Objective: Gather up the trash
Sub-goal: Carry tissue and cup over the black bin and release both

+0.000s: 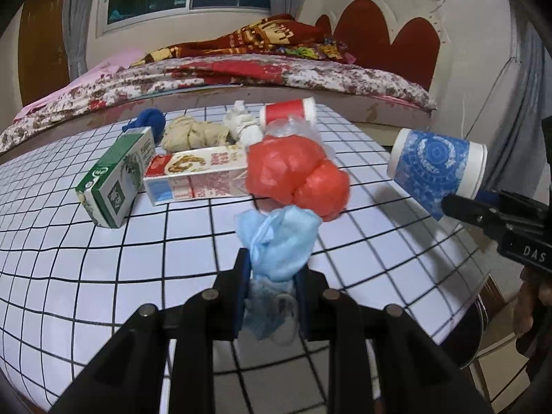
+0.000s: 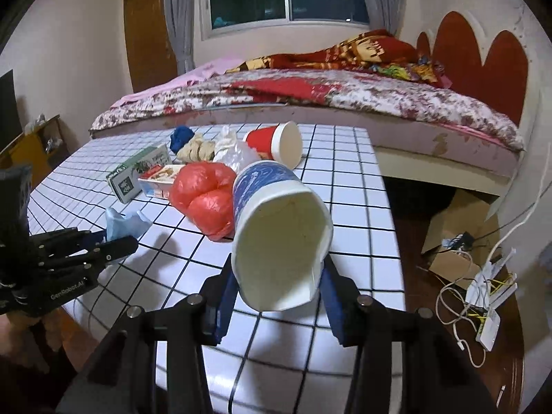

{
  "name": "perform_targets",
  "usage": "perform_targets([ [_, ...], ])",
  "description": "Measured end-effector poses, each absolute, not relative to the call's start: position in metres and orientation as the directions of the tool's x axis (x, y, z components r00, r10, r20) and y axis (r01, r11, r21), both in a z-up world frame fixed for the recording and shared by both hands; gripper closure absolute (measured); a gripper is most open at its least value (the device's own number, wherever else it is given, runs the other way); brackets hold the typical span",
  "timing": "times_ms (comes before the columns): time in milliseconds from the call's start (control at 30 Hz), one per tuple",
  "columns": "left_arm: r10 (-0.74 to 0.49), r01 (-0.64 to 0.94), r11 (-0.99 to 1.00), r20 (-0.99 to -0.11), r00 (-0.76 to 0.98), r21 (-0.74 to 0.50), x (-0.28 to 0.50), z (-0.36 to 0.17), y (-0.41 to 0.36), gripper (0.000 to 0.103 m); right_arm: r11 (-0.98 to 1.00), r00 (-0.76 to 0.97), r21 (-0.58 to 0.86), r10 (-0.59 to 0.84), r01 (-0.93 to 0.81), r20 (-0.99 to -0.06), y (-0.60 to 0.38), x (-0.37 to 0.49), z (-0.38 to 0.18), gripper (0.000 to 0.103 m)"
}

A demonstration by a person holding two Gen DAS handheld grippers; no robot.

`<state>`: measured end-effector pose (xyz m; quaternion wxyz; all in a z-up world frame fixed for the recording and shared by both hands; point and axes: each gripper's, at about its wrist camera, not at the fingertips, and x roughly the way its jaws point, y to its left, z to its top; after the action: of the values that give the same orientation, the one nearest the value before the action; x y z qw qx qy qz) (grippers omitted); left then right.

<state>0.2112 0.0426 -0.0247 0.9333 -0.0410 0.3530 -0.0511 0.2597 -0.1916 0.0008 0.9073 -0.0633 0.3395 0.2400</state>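
My left gripper [image 1: 272, 265] is shut on a crumpled light-blue face mask [image 1: 279, 238], held just above the grid-pattern table [image 1: 103, 276]. In the right wrist view the mask [image 2: 124, 222] pokes out past the left gripper [image 2: 114, 245] at the left. My right gripper [image 2: 279, 276] is shut on a blue paper cup [image 2: 272, 214], lifted off the table with its open mouth towards the camera. The left wrist view shows the same cup [image 1: 434, 165] at the right. On the table lie a red plastic bag [image 1: 296, 176], a green carton [image 1: 117, 179], a red-and-white carton [image 1: 196, 176] and a red cup [image 1: 288, 112].
A dark-blue cloth ball [image 1: 148, 120], a beige wad [image 1: 193, 134], white tissue [image 1: 241, 124] and clear plastic [image 1: 293, 127] sit near the table's far edge. A bed [image 2: 345, 100] runs behind the table. On the floor to the right are a cardboard box [image 2: 448, 238] and cables [image 2: 483, 296].
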Motion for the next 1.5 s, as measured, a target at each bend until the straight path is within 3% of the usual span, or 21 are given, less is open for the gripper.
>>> perform_targets([
  [700,-0.296,0.305,0.948,-0.584,0.756,-0.086,0.165,0.007,-0.078,0.078,0.948,0.745,0.007,0.254,-0.317,-0.617,-0.305,0.168,0.022,0.055],
  [1500,-0.469,0.547,0.831,-0.649,0.599,-0.096,0.133,-0.025,-0.221,0.08,0.996,0.705,0.047,0.087,-0.076,-0.704,-0.451,0.105,-0.028,0.055],
])
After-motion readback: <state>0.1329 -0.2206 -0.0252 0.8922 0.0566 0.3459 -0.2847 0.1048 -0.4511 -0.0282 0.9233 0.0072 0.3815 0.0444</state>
